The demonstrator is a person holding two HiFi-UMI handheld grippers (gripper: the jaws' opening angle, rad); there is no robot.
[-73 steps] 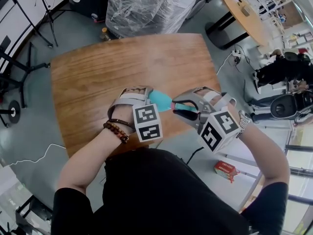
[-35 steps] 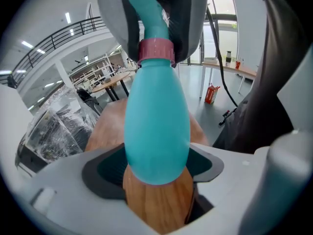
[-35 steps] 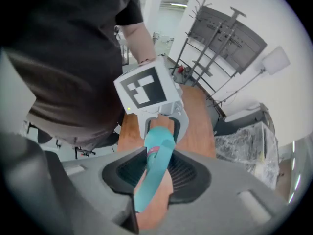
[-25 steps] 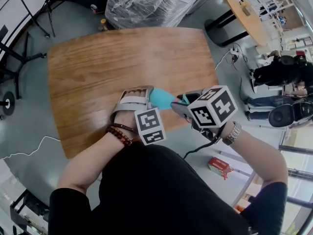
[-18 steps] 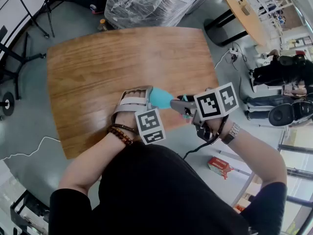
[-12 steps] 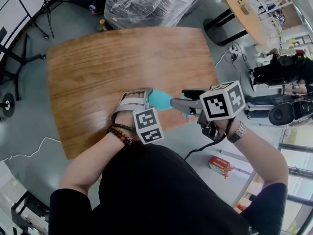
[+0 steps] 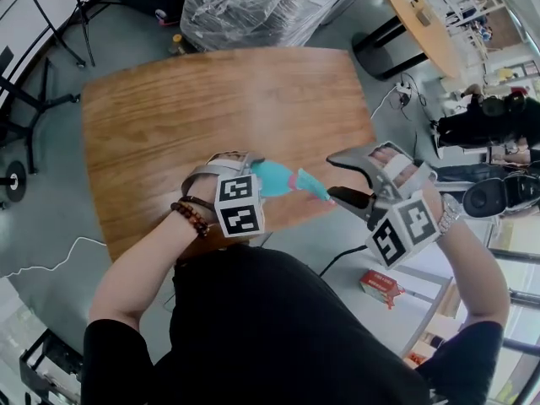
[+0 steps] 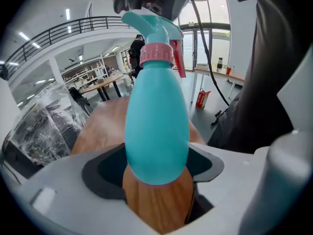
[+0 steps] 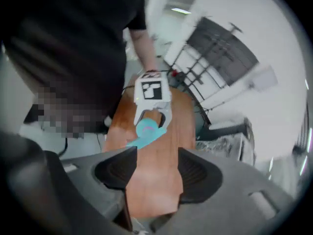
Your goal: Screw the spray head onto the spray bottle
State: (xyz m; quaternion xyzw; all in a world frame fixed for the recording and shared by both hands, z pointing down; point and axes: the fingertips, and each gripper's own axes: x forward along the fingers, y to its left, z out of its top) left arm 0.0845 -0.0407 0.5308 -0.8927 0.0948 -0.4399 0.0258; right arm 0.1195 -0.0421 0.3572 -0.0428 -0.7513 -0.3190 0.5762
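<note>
Bottle (image 7: 268, 176) first: in the head view you are holding it roughly level over the near edge of the table (image 7: 194, 99). Its teal base is sitting in the left gripper (image 7: 250, 169), and the spray head (image 7: 309, 185) is pointing toward the right gripper (image 7: 344, 175). That right gripper is hanging past the table's edge, over the grey floor (image 7: 337, 251), with its jaws standing wide and nothing in them. The head's tip is lying near its lower jaw. Beyond the wood-grain top a wrapped pallet (image 7: 253, 7) is standing. A round table (image 7: 422, 15) is showing at top right, and a red box (image 7: 381, 287) is lying on the floor by your right arm.

In the left gripper view the jaws are pressing on both sides of the bottle's rounded base. The bottle is rising up the frame, with a pink collar (image 8: 156, 55) at its neck. The spray head is sitting on top and its red trigger (image 8: 178, 65) is hanging down. Behind it a curved railing (image 8: 73, 26) is running along an upper level. The wrapped pallet is standing at left, and bright glass doors (image 8: 210, 33) are showing at right.

In the right gripper view the pads are standing well apart, with only the tabletop showing between them. Farther along the table the left gripper is gripping the bottle. The picture is blurring and the room is leaning.
</note>
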